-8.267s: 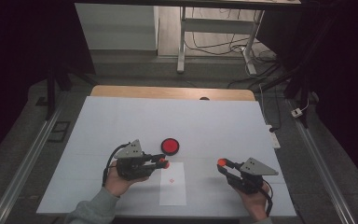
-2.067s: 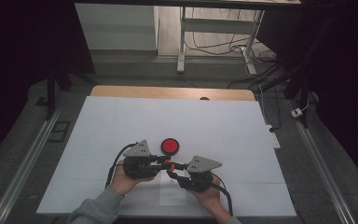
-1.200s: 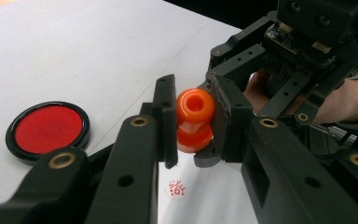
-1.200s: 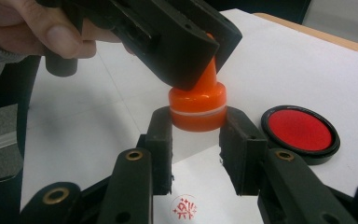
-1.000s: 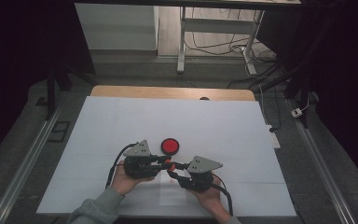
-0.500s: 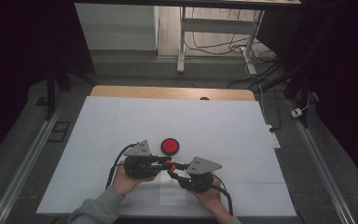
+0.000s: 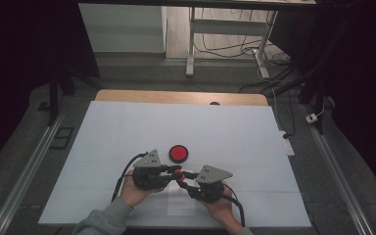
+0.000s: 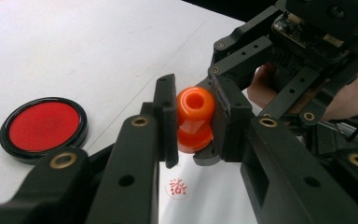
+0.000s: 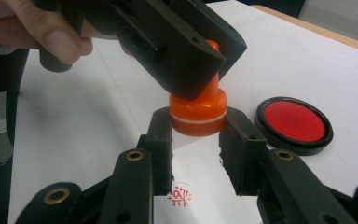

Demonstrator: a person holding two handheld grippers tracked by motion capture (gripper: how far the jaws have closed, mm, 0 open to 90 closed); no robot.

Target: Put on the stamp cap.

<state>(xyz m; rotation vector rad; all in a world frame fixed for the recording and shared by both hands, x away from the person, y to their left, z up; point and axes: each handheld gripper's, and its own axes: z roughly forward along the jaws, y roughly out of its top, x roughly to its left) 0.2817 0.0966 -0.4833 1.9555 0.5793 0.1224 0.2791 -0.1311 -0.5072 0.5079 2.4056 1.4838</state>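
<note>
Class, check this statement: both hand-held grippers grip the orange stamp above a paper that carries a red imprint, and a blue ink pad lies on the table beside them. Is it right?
Not quite: the ink pad is red, not blue, as the left gripper view shows. The rest holds: the left hand-held gripper and the right hand-held gripper both grip the orange stamp above the paper with the red imprint.

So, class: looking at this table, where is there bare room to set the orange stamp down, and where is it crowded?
Free: the white sheet between the red ink pad and the wooden table edge, and the stretches left and right of both hands. Crowded: the near middle, where left gripper and right gripper meet on the orange stamp above the red imprint.
</note>
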